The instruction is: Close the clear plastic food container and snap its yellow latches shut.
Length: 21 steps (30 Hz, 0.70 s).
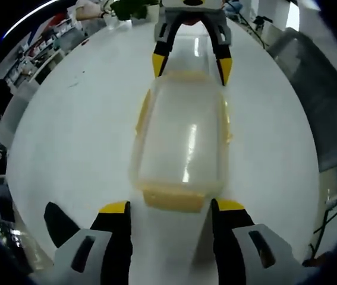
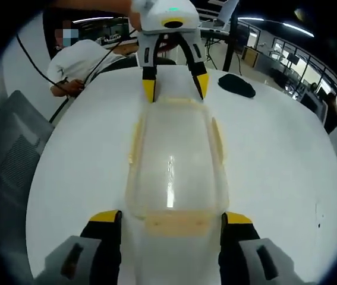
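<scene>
Left gripper (image 1: 169,208) jaws spread wide at one short end of the clear plastic food container (image 1: 183,139), lid on; right gripper (image 2: 171,217) likewise spread at the opposite end. Container lies lengthwise between them on white table (image 1: 67,136); yellow latches (image 1: 174,199) along edges.

A round white table (image 2: 287,160) with a glossy top reflecting the light overhead. In the right gripper view a grey mesh chair (image 2: 10,154) sits at the table's edge, and a dark cloth (image 2: 237,85) lies on the far side. Beyond it is an open office — long ceiling lights (image 2: 278,25), desks, dark stands — with a seated person (image 2: 82,62) in white. In the left gripper view, cluttered shelves (image 1: 40,50) and a green plant (image 1: 131,8).
</scene>
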Each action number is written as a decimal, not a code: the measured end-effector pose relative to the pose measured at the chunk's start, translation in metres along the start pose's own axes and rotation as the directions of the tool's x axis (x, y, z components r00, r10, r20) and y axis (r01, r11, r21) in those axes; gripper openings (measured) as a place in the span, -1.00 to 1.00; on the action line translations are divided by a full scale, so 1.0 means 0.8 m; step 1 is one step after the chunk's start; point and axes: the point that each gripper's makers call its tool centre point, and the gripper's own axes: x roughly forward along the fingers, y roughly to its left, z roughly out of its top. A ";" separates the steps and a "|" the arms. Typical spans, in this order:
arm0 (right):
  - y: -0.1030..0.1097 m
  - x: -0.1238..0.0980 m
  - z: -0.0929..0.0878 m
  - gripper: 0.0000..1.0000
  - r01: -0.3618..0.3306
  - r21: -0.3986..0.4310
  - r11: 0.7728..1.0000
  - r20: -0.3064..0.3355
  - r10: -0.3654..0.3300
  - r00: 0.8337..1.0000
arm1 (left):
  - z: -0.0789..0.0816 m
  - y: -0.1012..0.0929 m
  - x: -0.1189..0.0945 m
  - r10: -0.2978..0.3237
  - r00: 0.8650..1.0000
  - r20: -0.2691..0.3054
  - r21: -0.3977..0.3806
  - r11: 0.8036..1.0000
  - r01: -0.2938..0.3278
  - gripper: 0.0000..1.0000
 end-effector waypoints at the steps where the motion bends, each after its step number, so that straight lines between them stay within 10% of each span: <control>1: -0.001 -0.001 0.000 0.28 -0.001 -0.001 1.000 -0.002 0.001 1.000 | 0.001 0.000 0.000 -0.006 1.000 -0.001 0.003 1.000 0.006 0.02; 15: -0.004 -0.004 -0.003 0.15 -0.006 -0.010 1.000 -0.024 0.006 1.000 | 0.008 -0.011 0.005 -0.079 0.997 0.001 0.053 0.995 0.079 -0.25; 21: -0.007 -0.011 -0.012 -0.25 0.000 -0.019 1.000 -0.051 -0.001 0.999 | 0.010 -0.009 0.005 -0.086 0.996 0.004 0.032 0.996 0.085 -0.25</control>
